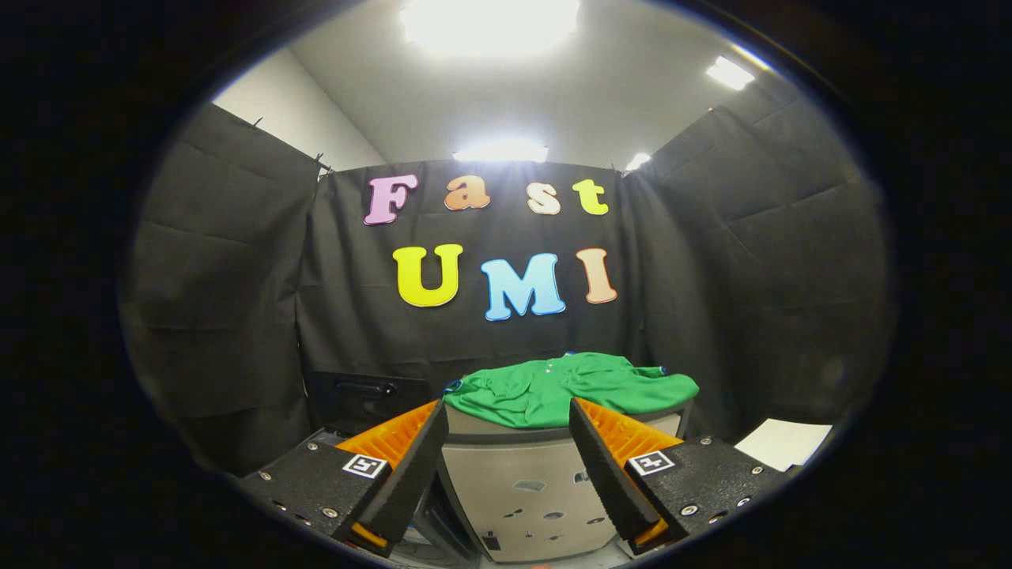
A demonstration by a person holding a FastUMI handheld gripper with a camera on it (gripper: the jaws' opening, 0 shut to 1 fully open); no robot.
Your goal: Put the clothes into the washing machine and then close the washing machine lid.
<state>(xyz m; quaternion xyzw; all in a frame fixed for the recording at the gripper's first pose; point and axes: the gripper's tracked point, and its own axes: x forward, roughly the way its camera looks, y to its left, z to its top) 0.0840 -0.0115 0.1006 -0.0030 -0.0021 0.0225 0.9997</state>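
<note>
Green clothes (565,387) heaped atop washing machine (522,482), beyond spread, empty jaws.

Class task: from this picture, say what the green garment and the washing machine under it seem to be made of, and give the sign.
Green garment: soft matte fabric; it drapes and creases. Washing machine: probably smooth plastic or painted metal; faint sheen. Open gripper empty.
</note>
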